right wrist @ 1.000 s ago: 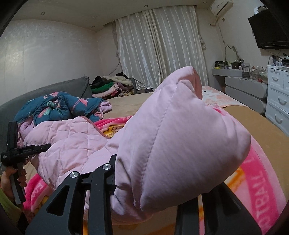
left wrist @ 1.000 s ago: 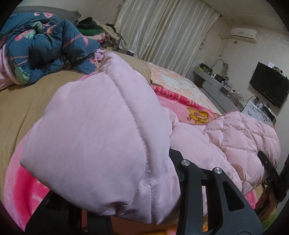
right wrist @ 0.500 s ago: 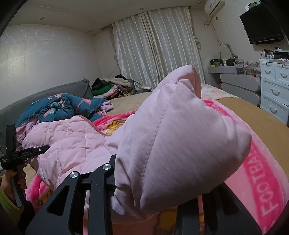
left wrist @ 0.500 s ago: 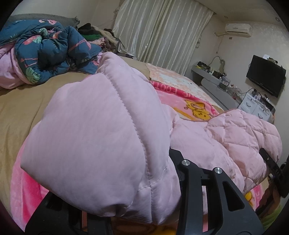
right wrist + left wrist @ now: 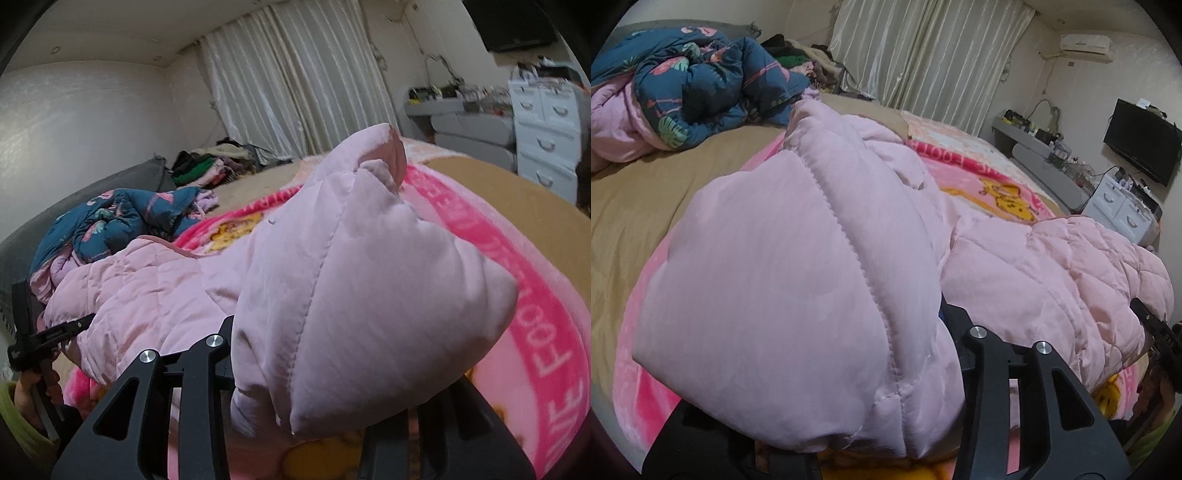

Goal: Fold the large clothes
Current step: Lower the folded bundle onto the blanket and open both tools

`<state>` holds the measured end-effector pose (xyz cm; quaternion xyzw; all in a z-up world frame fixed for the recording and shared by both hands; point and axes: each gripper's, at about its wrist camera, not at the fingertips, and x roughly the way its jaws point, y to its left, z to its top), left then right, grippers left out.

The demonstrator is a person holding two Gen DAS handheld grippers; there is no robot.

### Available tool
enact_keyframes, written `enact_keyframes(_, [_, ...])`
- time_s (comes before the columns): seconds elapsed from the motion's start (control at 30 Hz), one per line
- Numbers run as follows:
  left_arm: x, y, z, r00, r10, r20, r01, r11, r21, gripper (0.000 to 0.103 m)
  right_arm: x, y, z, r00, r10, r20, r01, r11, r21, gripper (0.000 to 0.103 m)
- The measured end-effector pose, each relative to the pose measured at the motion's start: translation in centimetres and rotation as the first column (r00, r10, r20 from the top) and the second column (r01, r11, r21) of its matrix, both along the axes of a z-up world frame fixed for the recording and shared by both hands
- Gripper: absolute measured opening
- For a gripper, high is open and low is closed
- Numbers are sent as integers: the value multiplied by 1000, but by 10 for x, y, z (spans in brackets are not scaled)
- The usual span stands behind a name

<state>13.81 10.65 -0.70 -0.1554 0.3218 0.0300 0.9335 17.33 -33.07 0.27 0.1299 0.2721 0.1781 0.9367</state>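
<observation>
A pale pink padded jacket (image 5: 783, 277) lies across the bed, its quilted body (image 5: 1052, 266) stretched between my two grippers. My left gripper (image 5: 849, 406) has a thick fold of it bulging up between its jaws, which are opening; the fingertips are hidden under the cloth. In the right wrist view another puffy fold of the jacket (image 5: 369, 295) fills my right gripper (image 5: 325, 398), whose jaws are opening too. The right gripper (image 5: 1152, 328) shows at the far right of the left view. The left gripper (image 5: 44, 336) shows at the left edge, in a person's hand.
A bright pink cartoon blanket (image 5: 554, 332) covers the tan bedspread (image 5: 646, 192) under the jacket. A blue flamingo quilt (image 5: 701, 85) is heaped at the headboard side, with a clothes pile (image 5: 207, 166) by the curtains. White drawers (image 5: 546, 129) and a wall TV (image 5: 1141, 140) stand beyond the bed.
Both grippers have carried the jacket folds forward and lower over the pink blanket. The right view has tilted as that wrist rolled. The folds still sit in both jaws.
</observation>
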Motion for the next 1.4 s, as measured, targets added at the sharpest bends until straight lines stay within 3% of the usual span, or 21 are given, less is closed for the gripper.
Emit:
enact_keyframes(0.07, [-1,2,-4,1000,6,-14,-6,1000,-8,39,2,-5,-7,998,-22,-51,23,1000,17,40])
enact_keyframes(0.23, [-5,9,-14,999,19,-45,-21,999,-36,51,8,-18,-26,979,-64,-192,85,991,104,59])
enact_keyframes(0.37, [-10,14,-21,997,34,-70,-40,996,-79,67,7,-31,-42,950,-79,-303,139,973,182,80])
enact_keyframes(0.47, [-16,18,-24,995,51,-83,-59,994,-90,81,-2,-36,-43,937,-114,-331,185,964,191,96])
enact_keyframes(0.6, [-27,20,-24,993,70,-90,-78,994,-81,92,-15,-48,-39,923,-174,-343,244,954,175,99])
enact_keyframes(0.67, [-32,19,-22,993,73,-88,-80,994,-77,93,-25,-58,-41,917,-192,-350,261,951,163,99])
enact_keyframes(0.8, [-46,17,-17,994,73,-81,-79,995,-64,94,-47,-59,-30,924,-230,-305,271,957,100,99])
enact_keyframes(1.0, [-71,11,-6,994,81,-73,-80,997,23,94,-87,-43,6,957,-253,-139,250,967,-40,99])
enact_keyframes(1.2, [-102,-6,12,997,74,-16,-72,990,122,94,-122,-10,36,982,-188,24,190,973,-131,99])
enact_keyframes(1.4, [-124,-27,23,999,34,24,-37,986,162,94,-145,24,45,994,-92,60,100,985,-140,99])
